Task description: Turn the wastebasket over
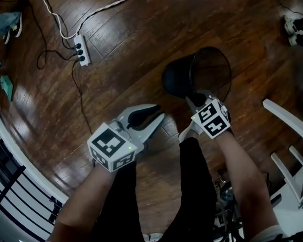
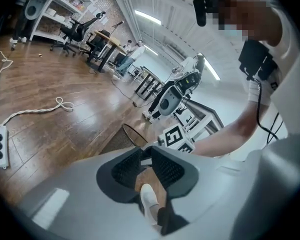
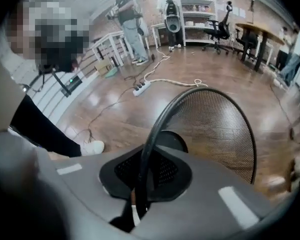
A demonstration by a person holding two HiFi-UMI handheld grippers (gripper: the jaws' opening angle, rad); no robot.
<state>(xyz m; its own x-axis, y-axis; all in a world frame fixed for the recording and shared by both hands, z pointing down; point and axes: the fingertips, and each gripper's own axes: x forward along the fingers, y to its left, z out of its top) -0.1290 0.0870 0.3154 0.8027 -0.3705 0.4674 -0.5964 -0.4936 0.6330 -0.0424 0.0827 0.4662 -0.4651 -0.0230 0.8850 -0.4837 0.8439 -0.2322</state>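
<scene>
Our right gripper point(image 1: 194, 100) has its fingers point(image 3: 165, 171) shut on the thin rim of the wastebasket point(image 1: 179, 77), tilted on the floor point(image 1: 121, 44) right of centre, our left gripper point(image 1: 156, 112) part-open and empty, so that lone pinch may slip mid-flip.

The wastebasket point(image 1: 179, 79) is black mesh. The floor point(image 1: 141, 29) is dark brown wood planks. Far left, the power strip point(image 1: 81, 50) is white. The left hand-held gripper point(image 1: 154, 117) and the right hand-held gripper point(image 1: 196, 101) are grey with black pads point(image 2: 167, 170), and their cubes point(image 1: 111, 147) are white with black square markers.
</scene>
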